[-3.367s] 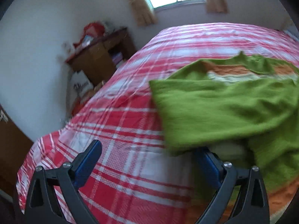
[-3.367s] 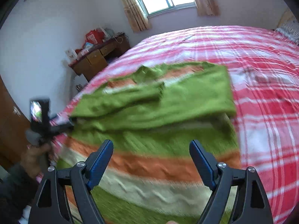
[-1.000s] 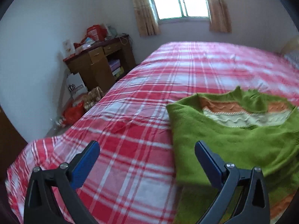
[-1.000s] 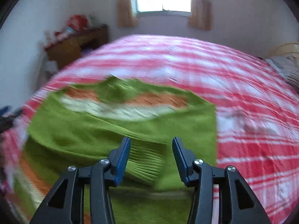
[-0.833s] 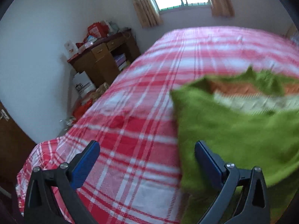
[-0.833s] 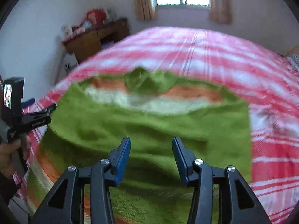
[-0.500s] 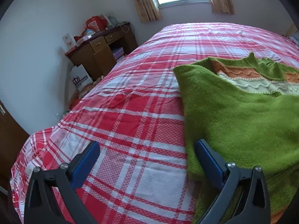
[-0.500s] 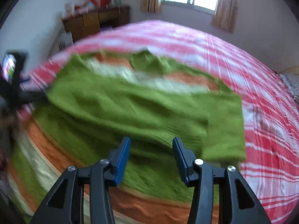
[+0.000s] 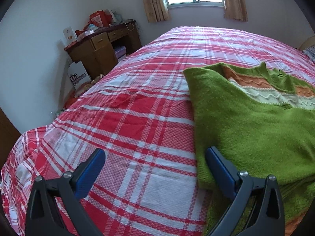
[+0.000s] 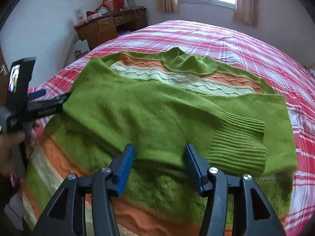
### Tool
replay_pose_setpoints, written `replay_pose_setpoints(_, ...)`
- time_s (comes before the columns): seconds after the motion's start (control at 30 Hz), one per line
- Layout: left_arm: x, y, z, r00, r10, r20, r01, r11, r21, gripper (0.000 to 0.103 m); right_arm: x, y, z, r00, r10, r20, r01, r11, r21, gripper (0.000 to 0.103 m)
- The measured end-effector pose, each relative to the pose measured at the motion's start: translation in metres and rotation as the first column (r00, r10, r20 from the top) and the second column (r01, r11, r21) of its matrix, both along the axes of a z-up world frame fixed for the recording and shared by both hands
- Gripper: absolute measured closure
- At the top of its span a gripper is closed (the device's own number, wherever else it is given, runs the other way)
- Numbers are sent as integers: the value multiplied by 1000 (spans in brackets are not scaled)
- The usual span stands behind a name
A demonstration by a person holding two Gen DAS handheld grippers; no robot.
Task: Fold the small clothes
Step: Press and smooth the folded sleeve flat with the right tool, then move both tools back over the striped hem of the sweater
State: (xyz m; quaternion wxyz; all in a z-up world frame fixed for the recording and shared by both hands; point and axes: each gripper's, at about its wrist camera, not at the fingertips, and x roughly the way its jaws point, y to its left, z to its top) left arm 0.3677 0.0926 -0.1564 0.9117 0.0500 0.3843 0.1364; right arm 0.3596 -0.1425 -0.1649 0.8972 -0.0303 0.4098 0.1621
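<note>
Two sleeves: folded across the green sweater (image 10: 157,114), ribbed cuff (image 10: 236,137) just right of right gripper (image 10: 159,165).
Grippers: right just been opening, nothing between; left gripper (image 9: 155,169) spread, empty.
Next: probably folding the hem upward.

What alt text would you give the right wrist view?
A green sweater with orange and white stripes lies on a red plaid bed, both sleeves folded across its front. The right gripper hovers open above it; the left gripper sits at its left edge.

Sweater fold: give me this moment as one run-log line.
sweater: flat on bed, both sleeves folded across | left gripper: open, empty | right gripper: just opening, above sweater, nothing gripped
</note>
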Motion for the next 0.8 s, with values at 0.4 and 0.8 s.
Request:
replay_pose_setpoints(0.4, -9, 8, 0, 1000, -7, 9, 7, 999, -52, 0, -4, 1, -2, 999, -21, 23, 21, 1000, 0, 49)
replay_pose_setpoints(0.8, -30, 13, 8, 999, -21, 50, 25, 997, -71, 0, -22, -27, 6, 996, -79, 40, 74, 990, 116, 48)
